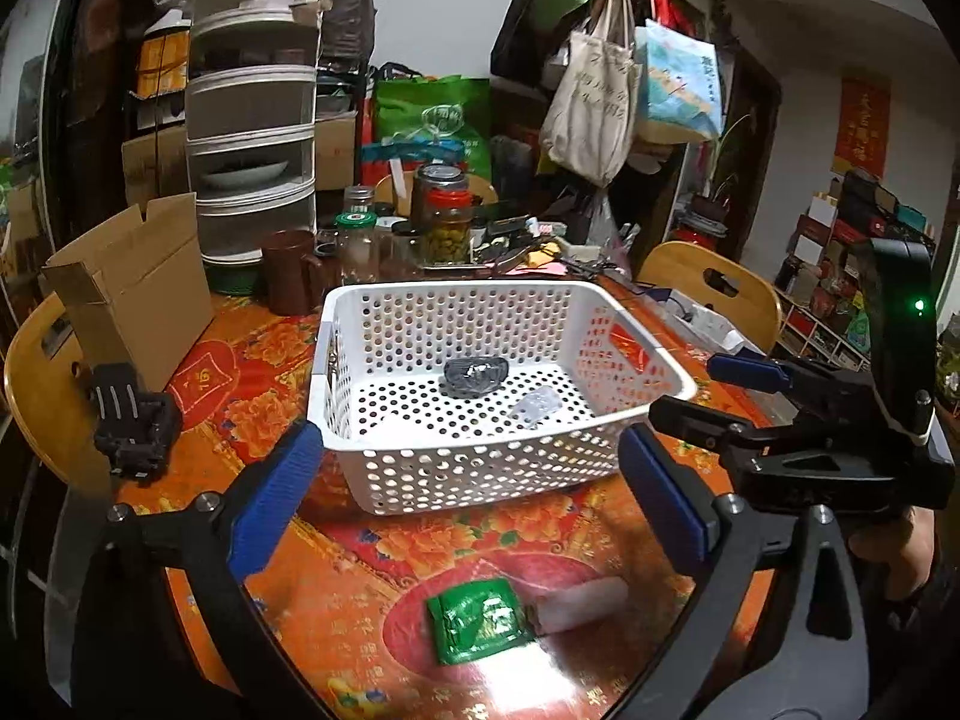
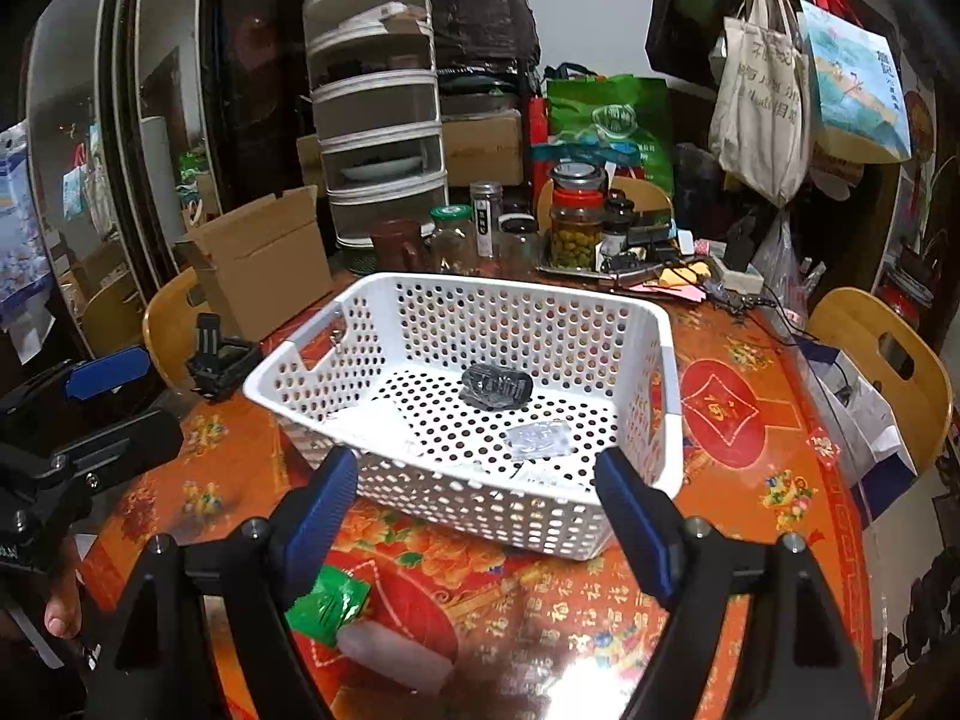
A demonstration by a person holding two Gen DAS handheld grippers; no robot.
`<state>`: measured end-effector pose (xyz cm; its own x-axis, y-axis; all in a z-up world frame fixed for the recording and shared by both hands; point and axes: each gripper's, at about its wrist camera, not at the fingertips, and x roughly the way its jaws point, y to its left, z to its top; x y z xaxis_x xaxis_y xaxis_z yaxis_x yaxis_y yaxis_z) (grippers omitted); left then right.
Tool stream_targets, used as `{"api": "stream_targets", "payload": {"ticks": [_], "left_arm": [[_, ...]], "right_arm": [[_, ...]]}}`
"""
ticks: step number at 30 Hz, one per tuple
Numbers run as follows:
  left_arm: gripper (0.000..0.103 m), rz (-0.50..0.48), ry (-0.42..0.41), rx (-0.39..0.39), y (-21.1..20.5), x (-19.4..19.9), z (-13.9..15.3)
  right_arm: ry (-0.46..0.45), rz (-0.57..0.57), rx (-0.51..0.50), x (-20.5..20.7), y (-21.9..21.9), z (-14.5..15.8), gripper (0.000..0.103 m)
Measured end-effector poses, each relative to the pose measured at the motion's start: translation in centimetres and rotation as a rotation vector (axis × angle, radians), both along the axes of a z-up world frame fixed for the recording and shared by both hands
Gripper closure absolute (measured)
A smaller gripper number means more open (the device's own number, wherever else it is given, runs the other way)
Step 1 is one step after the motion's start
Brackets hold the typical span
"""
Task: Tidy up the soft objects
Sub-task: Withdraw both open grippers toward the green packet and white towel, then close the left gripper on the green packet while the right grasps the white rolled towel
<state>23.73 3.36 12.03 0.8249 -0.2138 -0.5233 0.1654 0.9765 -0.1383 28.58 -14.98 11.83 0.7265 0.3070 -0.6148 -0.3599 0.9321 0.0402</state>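
A white perforated basket stands on the orange table; it also shows in the right wrist view. Inside lie a dark crumpled bundle and a small clear packet. A green foil packet and a white soft piece lie on the table in front of the basket. My left gripper is open and empty, above these two. My right gripper is open and empty at the basket's near wall; it also shows in the left wrist view.
A cardboard box stands at the left. A black clamp mount sits at the table's left edge. Jars and a brown mug crowd behind the basket. Wooden chairs flank the table.
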Motion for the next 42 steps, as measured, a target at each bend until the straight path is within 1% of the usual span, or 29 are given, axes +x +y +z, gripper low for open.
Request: {"api": "stream_targets", "payload": {"ticks": [5, 7, 9, 12, 15, 18, 22, 24, 29, 31, 32, 34, 36, 38, 42], "left_arm": [[0.003, -0.015, -0.003, -0.008, 0.1, -2.4, -0.5], [0.003, -0.023, 0.003, -0.013, 0.2, -3.4, -1.2], [0.002, -0.031, 0.017, -0.024, 0.2, -4.2, -2.3], [0.002, -0.038, 0.054, -0.022, 0.1, -5.2, -4.5], [0.002, -0.017, 0.099, -0.021, 0.2, -5.6, -7.0], [0.002, -0.005, 0.175, -0.060, 0.6, -5.2, -10.1], [0.002, 0.006, 0.249, -0.080, 0.5, -4.1, -13.1], [0.002, 0.007, 0.272, -0.076, 0.3, -3.5, -14.4], [0.002, 0.007, 0.320, -0.077, 0.1, -1.8, -17.0], [0.004, 0.006, 0.329, -0.078, 0.1, -1.5, -17.6], [0.007, 0.006, 0.334, -0.078, 0.1, -1.3, -17.9], [0.011, 0.003, 0.344, -0.071, -0.1, -0.9, -18.4], [0.022, 0.004, 0.347, -0.060, -0.1, -0.8, -18.6], [0.024, 0.013, 0.341, -0.044, 0.0, -0.6, -18.7], [0.025, 0.020, 0.339, -0.050, 0.9, -0.2, -18.8]], "right_arm": [[-0.032, 0.014, 0.013, -3.0, -0.4, 0.3, 0.014], [-0.041, 0.016, 0.017, -4.3, -0.6, 0.0, 0.010], [-0.051, 0.014, 0.020, -5.8, -0.8, -0.8, 0.009], [-0.048, 0.006, 0.007, -7.4, -0.7, -2.4, 0.008], [-0.028, -0.001, 0.012, -8.8, -0.8, -4.4, 0.008], [0.007, -0.013, 0.030, -9.6, -1.2, -6.7, 0.008], [0.061, -0.031, 0.069, -9.8, -1.8, -9.3, 0.008], [0.095, -0.039, 0.092, -9.5, -2.0, -10.6, 0.008], [0.124, -0.031, 0.094, -9.1, -1.4, -12.1, 0.008], [0.130, -0.023, 0.092, -8.9, -1.1, -12.5, 0.010], [0.134, -0.018, 0.089, -8.8, -0.9, -12.7, 0.011], [0.145, -0.004, 0.081, -8.5, -0.4, -13.1, 0.016], [0.160, 0.009, 0.084, -8.1, 0.0, -13.5, 0.017], [0.172, 0.017, 0.081, -7.8, 0.4, -13.9, 0.017], [0.200, 0.032, 0.079, -6.8, 1.5, -14.7, 0.017]]}}
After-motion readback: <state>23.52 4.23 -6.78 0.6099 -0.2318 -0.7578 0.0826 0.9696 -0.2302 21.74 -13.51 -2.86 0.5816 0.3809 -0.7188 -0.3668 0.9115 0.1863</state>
